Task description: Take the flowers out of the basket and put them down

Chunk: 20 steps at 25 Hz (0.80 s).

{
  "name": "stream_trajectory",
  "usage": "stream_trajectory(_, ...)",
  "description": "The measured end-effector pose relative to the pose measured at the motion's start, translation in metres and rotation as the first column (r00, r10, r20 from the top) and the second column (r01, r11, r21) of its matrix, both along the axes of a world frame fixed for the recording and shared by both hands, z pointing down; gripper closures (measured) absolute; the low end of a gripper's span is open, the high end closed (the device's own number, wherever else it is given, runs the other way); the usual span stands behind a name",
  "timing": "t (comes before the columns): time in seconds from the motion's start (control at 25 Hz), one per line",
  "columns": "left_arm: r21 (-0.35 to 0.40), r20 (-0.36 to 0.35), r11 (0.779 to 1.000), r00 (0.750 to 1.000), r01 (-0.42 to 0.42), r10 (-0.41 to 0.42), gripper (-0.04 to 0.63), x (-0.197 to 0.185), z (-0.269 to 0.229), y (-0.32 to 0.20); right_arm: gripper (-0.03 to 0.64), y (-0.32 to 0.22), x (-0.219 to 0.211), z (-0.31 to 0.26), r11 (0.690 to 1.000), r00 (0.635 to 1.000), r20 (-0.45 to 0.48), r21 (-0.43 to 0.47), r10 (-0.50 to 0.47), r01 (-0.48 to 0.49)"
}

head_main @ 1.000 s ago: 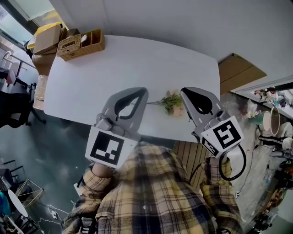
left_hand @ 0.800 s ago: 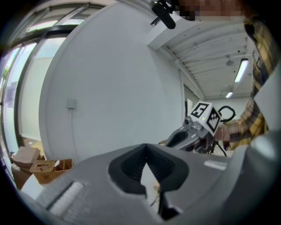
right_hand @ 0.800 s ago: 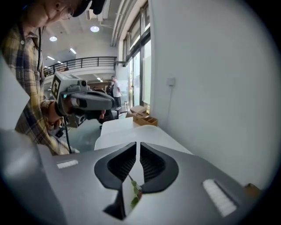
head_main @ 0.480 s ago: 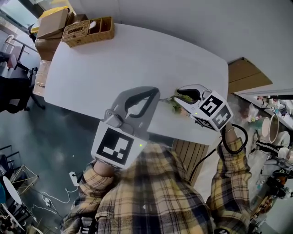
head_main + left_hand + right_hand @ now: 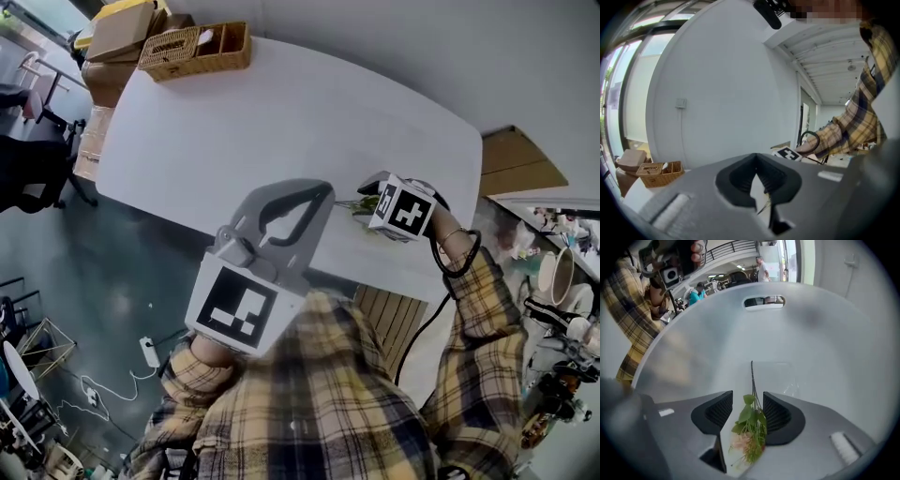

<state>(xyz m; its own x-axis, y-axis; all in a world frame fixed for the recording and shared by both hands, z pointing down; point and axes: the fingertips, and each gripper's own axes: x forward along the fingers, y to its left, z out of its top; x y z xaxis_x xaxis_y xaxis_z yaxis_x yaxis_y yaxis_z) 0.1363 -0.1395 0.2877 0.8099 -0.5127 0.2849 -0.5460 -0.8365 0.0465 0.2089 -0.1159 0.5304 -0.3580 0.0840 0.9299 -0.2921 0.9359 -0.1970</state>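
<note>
A small sprig of flowers [image 5: 749, 427] with green leaves and a pale pink bloom lies on the white table [image 5: 787, 333], its thin stem pointing away. My right gripper [image 5: 747, 397] is low over it and its jaws are opening. The sprig lies between them, and the pads do not press on it. From the head view the right gripper [image 5: 368, 193] is near the table's front edge and covers most of the flowers [image 5: 359, 203]. My left gripper [image 5: 319, 188] is held up off the table, shut and empty. The wicker basket [image 5: 192, 49] stands at the far left corner.
Cardboard boxes [image 5: 122, 28] are stacked beyond the basket. A dark chair [image 5: 28, 178] is left of the table and a wooden panel [image 5: 520, 159] lies to its right. Cables lie on the floor at the lower left. The basket [image 5: 661, 172] also shows in the left gripper view.
My right gripper has come down to the table and tipped over the flowers, and its jaws have spread apart. The left gripper has stayed raised and shut.
</note>
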Motion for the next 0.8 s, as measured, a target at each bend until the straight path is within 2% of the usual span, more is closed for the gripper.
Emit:
stream_trajectory(0.16, -0.005, -0.003, 1.000, 1.000, 0.025, -0.025, 0.595, -0.006, 0.002, -0.004, 0.371, -0.001, 0.002, 0.030, 0.997, 0.997, -0.054, -0.055, -0.059, 0.056)
stream_trajectory(0.52, -0.024, 0.003, 0.997, 0.997, 0.075, -0.075, 0.595, -0.031, 0.007, -0.010, 0.377, -0.001, 0.009, 0.087, 0.986, 0.977, -0.161, -0.111, -0.138, 0.120)
stream_trajectory(0.64, -0.027, -0.003, 0.996, 0.996, 0.090, -0.090, 0.595, -0.035, 0.008, -0.012, 0.411, -0.002, 0.013, 0.097, 0.984, 0.972, -0.179, -0.120, -0.152, 0.131)
stream_trajectory(0.8, -0.034, -0.012, 0.993, 0.994, 0.110, -0.111, 0.595, -0.042, 0.010, -0.013, 0.500, 0.001, 0.015, 0.107, 0.977, 0.955, -0.213, -0.100, -0.206, 0.189)
